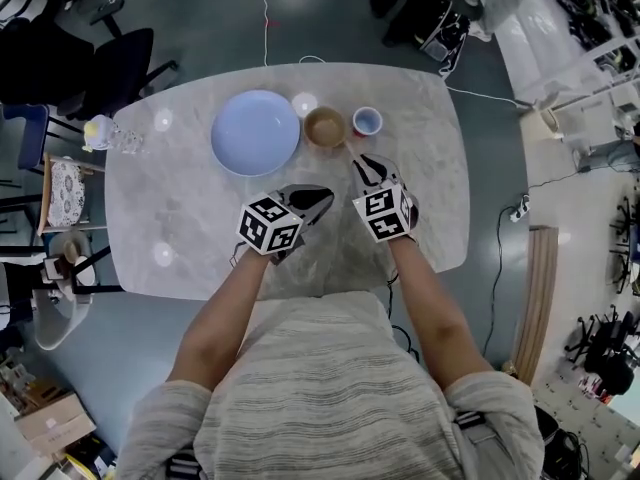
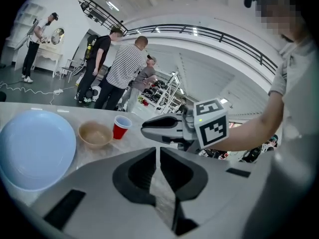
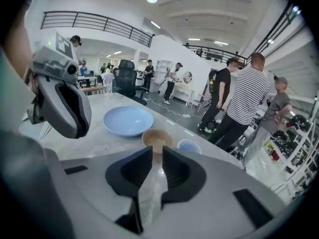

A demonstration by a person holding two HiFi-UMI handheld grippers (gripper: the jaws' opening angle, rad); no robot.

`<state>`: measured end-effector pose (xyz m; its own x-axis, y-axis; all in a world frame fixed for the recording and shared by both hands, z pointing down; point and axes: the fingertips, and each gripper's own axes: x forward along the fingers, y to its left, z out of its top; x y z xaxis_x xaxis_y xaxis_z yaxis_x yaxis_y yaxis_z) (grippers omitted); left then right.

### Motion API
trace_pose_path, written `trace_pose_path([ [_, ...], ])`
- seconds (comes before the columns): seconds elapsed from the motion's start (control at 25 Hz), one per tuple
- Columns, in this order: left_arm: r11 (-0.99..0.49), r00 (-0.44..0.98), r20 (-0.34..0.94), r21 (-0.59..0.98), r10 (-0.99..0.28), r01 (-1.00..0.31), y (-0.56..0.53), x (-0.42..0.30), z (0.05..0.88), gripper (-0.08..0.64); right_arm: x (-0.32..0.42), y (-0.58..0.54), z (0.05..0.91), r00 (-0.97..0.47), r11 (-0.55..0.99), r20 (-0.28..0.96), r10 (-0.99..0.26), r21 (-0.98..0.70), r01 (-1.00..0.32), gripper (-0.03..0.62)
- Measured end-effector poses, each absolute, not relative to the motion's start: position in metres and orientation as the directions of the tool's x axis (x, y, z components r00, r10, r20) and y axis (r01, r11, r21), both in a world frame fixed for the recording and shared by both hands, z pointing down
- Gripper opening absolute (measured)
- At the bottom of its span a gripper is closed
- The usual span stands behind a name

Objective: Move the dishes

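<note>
Marble-look table (image 1: 430,208), dishes in a row along its far edge: pale blue plate (image 1: 255,132) at left, brown bowl (image 1: 324,127) just right of it, red cup (image 1: 367,121) just right of the bowl. A small white dish (image 1: 304,103) sat beyond, between plate and bowl. All were resting on the tabletop, none held.

Left gripper (image 2: 157,151) hung over the near middle of the table, jaws drawn all but together, nothing in them. Right gripper (image 3: 157,152) sat alongside, a little farther in, nose tilted down toward the bowl and cup; only a narrow slit showed between its jaws, tabletop visible through it, no dish in it.

Judgement: the step in hand looked like the right gripper's approach to the brown bowl, which lay straight ahead in the right gripper view. Nothing moved yet by the look of the row.

To do it well:
- spread the jaws before reaching the rim; the slit was too tight for the bowl's wall
- take the near rim, one jaw inside, one outside
- come in straight, since plate and cup crowded the bowl on either side
- lift level before carrying, to avoid dragging it into the neighbours
- keep the left gripper back, out of the path
</note>
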<state>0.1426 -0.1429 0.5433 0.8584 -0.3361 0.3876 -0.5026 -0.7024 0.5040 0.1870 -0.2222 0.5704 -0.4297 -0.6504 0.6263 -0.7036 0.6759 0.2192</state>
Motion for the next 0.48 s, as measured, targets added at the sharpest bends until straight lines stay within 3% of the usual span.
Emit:
trace_pose_path([
  [0.48, -0.705, 0.85, 0.296, 0.475, -0.436, -0.527, -0.131, 0.125, 0.513, 0.021, 0.157, -0.171, 0.513, -0.611, 0.698, 0.448, -0.652, 0.04, -0.715, 0.029],
])
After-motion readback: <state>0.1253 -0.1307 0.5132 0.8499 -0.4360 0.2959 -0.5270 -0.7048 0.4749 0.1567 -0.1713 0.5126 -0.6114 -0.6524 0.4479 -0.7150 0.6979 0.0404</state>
